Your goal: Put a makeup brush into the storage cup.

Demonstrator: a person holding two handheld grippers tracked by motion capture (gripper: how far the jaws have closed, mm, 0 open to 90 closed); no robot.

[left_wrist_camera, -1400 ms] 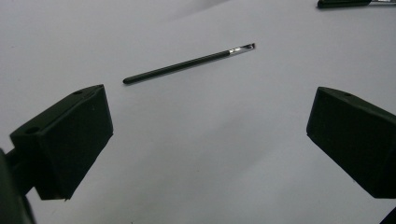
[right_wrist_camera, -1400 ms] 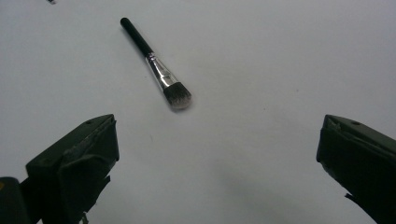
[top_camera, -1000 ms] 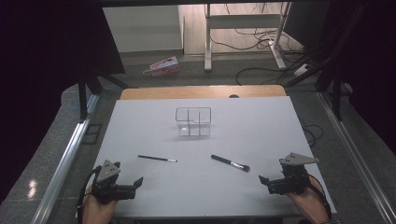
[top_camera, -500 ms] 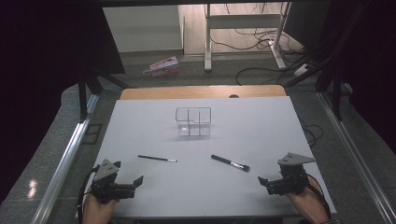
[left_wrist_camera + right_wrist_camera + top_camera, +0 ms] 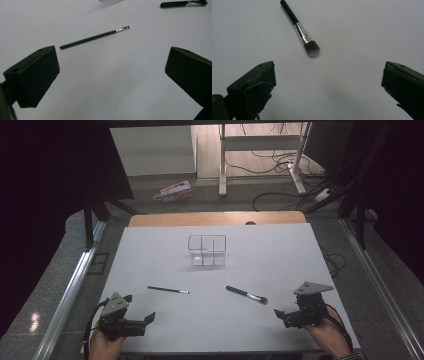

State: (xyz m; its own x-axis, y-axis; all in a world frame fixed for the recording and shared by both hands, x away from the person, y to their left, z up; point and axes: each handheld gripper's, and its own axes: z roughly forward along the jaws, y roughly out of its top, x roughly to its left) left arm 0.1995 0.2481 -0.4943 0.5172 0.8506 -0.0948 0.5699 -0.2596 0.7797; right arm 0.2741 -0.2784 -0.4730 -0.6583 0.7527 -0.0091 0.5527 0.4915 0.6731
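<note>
A thin black brush with a silver tip (image 5: 168, 290) (image 5: 94, 37) lies on the white table (image 5: 270, 260), left of centre. A thicker makeup brush with a black handle, silver ferrule and dark bristles (image 5: 246, 294) (image 5: 300, 28) lies right of centre. A clear divided organizer box (image 5: 206, 250) stands behind them at mid-table. My left gripper (image 5: 145, 324) (image 5: 112, 75) rests open at the near left edge, a little short of the thin brush. Near the right front edge my right gripper (image 5: 280, 316) (image 5: 328, 85) stands open, the thick brush's bristles just ahead of its jaws. Nothing is between either pair of jaws.
A wooden strip (image 5: 215, 218) runs along the table's far edge. Metal rails (image 5: 75, 280) flank both sides. Beyond on the floor lie a pink box (image 5: 173, 191), cables (image 5: 280, 195) and a desk's legs (image 5: 222, 160).
</note>
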